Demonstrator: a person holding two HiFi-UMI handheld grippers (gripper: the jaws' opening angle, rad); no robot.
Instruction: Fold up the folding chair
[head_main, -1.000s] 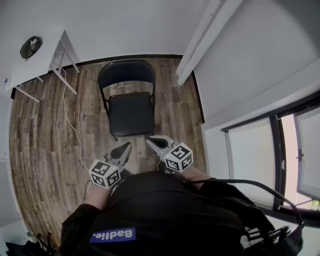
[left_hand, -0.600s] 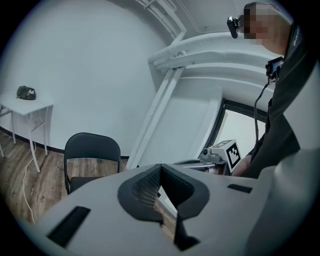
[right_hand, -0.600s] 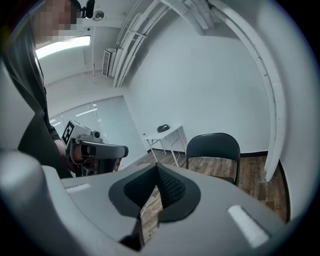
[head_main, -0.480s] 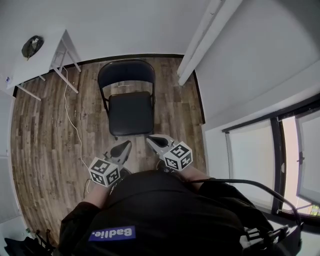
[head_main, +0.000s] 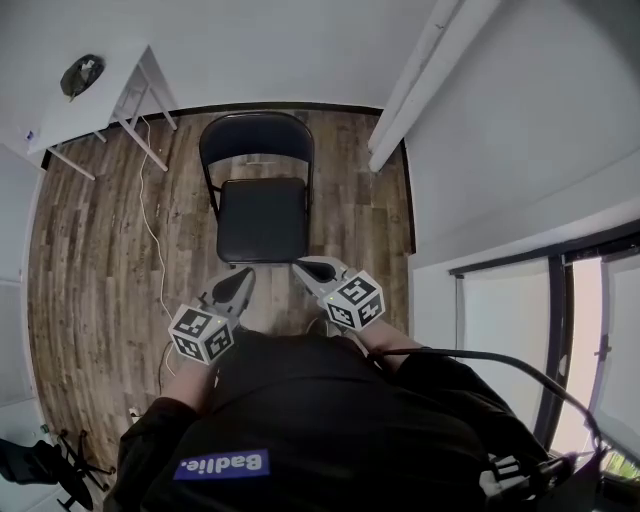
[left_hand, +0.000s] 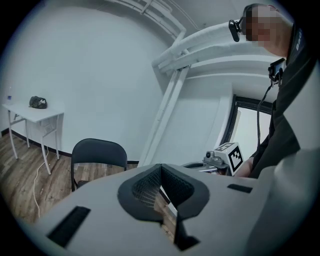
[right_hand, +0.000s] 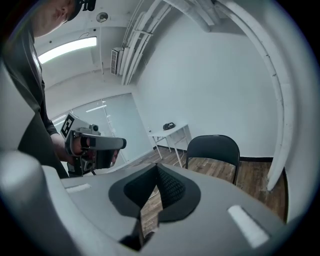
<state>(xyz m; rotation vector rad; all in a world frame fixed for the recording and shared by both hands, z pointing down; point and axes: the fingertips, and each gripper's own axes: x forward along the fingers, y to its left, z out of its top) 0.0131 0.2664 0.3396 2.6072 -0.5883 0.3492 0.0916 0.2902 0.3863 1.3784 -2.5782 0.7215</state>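
Face to face with the job: a person stands over the open folding chair (head_main: 262, 215), which sits at twelve o'clock in the head view on the wood floor (head_main: 90, 260). Its seat is flat and its curved backrest is turned toward the far wall. The front edge of the seat faces the person, probably the handiest side for tipping the seat up against the back.

The left gripper (head_main: 238, 285) and the right gripper (head_main: 308, 270) are held low and side by side in front of the body, at about eleven and one o'clock from the torso. Both point toward the seat and stop short of its front edge, touching nothing. Each has its jaws pressed together with nothing between them, which suits an approach, as no part of the chair is within reach to clamp. Both gripper views look over the closed jaws at the chair standing apart ahead.

A white table (head_main: 95, 95) stands at ten o'clock, well apart from the chair, and a cable (head_main: 150, 230) trails along the floor at nine o'clock of it. Neither looks likely to get in the way. The fold itself appears not yet begun.
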